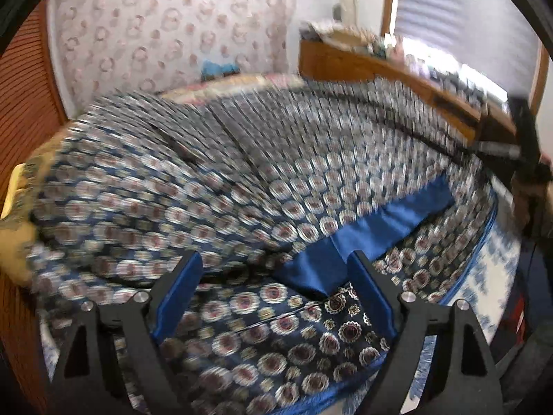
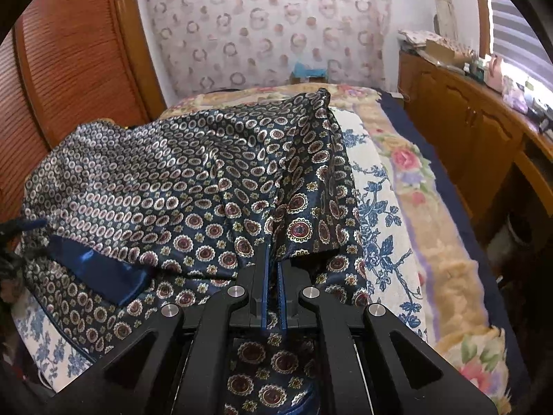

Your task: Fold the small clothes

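Two claws share one patterned silk garment (image 2: 179, 186), which lies rumpled across the bed (image 2: 408, 159), over its blue-flowered sheet (image 2: 376, 214). The right claw (image 2: 273, 273) is pressed together, pinching a fold of the garment's edge on the side of the bed nearer the wooden cabinets (image 2: 459, 117), likely to lift that edge for folding. The left claw (image 1: 276, 294) stands spread and empty above the garment, just short of its plain blue lining (image 1: 373, 228), probably lining up a second grip.

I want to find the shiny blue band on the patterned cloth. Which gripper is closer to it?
Left. The left gripper hangs open right at the blue band. The right gripper is shut on the patterned cloth, off to one side of the band.
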A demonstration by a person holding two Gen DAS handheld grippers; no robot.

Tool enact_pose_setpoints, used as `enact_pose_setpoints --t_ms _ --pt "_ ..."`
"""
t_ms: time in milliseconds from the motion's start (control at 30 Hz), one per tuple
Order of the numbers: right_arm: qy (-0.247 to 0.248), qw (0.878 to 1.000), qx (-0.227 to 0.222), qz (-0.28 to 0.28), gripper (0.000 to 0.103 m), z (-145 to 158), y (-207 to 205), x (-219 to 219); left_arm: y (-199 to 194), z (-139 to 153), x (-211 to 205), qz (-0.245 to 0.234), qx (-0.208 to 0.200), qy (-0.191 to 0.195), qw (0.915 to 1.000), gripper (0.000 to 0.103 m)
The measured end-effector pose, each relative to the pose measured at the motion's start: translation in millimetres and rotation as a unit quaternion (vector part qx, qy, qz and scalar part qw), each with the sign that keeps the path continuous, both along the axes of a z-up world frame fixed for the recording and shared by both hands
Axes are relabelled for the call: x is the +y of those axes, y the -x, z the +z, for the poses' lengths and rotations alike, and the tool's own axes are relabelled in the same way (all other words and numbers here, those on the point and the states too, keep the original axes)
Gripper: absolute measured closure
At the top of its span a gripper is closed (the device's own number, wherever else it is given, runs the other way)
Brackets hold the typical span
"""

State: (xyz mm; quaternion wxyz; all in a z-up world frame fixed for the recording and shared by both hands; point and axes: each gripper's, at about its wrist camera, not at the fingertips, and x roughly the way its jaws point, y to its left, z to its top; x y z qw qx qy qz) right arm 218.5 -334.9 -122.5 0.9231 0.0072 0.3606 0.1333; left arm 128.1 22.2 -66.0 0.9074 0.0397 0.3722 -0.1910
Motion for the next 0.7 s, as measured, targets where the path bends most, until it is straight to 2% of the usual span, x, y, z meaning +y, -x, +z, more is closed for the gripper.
enact_pose_setpoints --t_ms 133,200,267,300,333,433,500,567,633,667,700 --pt "-0.007 1.0 -0.001 0.009 0.101 -0.1 8.6 3.5 10.1 31.3 43.8 0.053 -0.045 0.023 0.9973 0.024" --pt "-0.005 1.0 -0.004 0.011 0.101 0.5 11.8 4.6 7.9 42.0 65.1 0.078 -0.053 0.03 0.9951 0.026" --pt "-0.005 1.0 -0.005 0.011 0.101 1.8 15.6 4.3 1.3 49.5 86.8 0.097 -0.053 0.033 0.9933 0.038" --pt "-0.003 1.0 -0.008 0.011 0.101 2.2 18.2 4.2 -2.2 51.3 95.2 0.105 -0.052 0.03 0.9926 0.039" --pt "-0.003 1.0 -0.012 0.011 0.101 2.6 20.9 4.0 -5.5 52.2 102.2 0.113 -0.052 0.025 0.9919 0.04" --pt "-0.011 1.0 -0.01 0.011 0.101 -0.3 23.9 0.0 -19.2 49.3 115.6 0.128 -0.046 0.006 0.9907 0.053" --pt "-0.006 1.0 -0.007 0.008 0.101 -5.0 23.7 0.5 -29.1 41.7 121.3 0.136 -0.037 -0.007 0.99 0.054" --pt "-0.009 1.0 -0.003 0.007 0.101 -8.0 22.6 -1.7 -37.3 32.2 124.2 0.139 -0.028 -0.016 0.9897 0.066" --pt "-0.012 1.0 -0.004 0.007 0.101 -7.3 22.5 -1.7 -41.3 25.0 123.5 0.139 -0.022 -0.022 0.9899 0.071" --pt "-0.013 1.0 -0.004 0.006 0.101 -7.6 22.0 -1.8 -43.1 23.0 123.0 0.139 -0.022 -0.025 0.9898 0.083" --pt "-0.013 1.0 -0.003 0.006 0.101 -8.0 21.6 -1.9 -43.2 22.7 121.0 0.139 -0.026 -0.03 0.9895 0.086"
